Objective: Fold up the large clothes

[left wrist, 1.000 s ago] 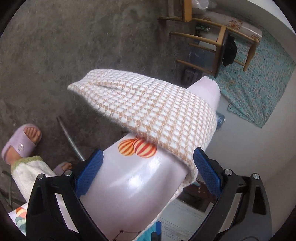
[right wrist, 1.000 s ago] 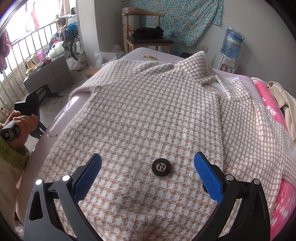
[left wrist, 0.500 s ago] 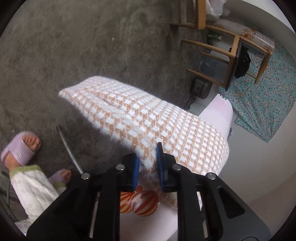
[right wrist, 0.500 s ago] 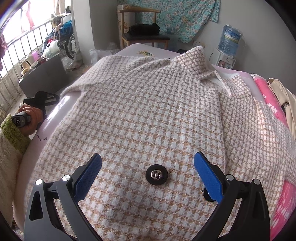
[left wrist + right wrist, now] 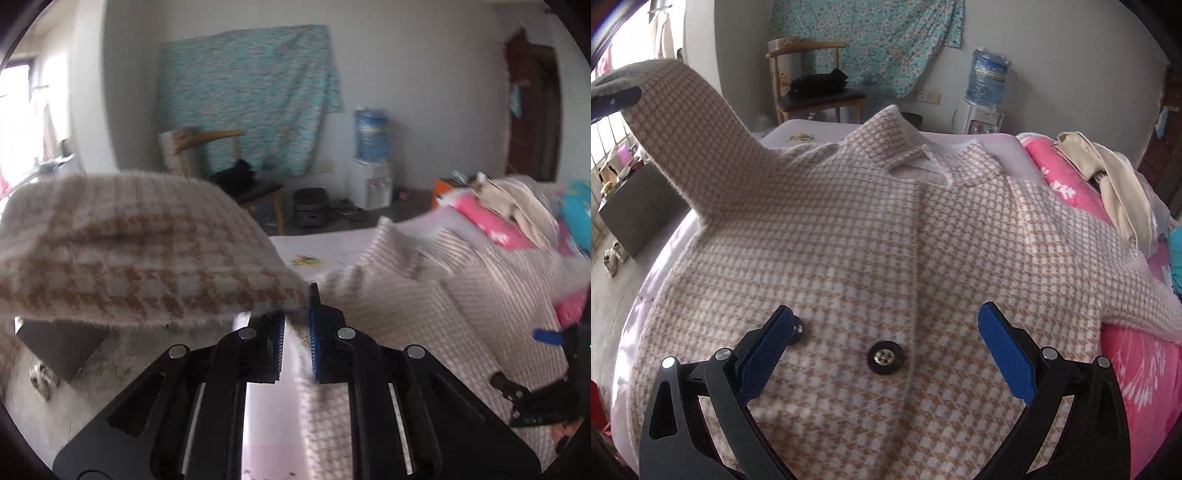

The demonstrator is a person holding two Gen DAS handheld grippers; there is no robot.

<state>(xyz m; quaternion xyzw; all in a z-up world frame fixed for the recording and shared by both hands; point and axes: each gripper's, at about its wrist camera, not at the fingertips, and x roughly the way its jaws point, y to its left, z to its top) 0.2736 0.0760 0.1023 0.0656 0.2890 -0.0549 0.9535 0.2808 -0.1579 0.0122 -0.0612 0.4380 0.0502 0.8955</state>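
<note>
Our left claw [image 5: 296, 334] pinches the houndstooth coat's sleeve [image 5: 690, 122], raised off the bed [image 5: 1004, 147] so it can swing across the coat [image 5: 871, 236] lying buttoned and flat; our right claw [image 5: 882, 354] hangs spread above its button [image 5: 885, 357].

No lettering is legible; the water bottle [image 5: 988, 79] label is blurred.
</note>
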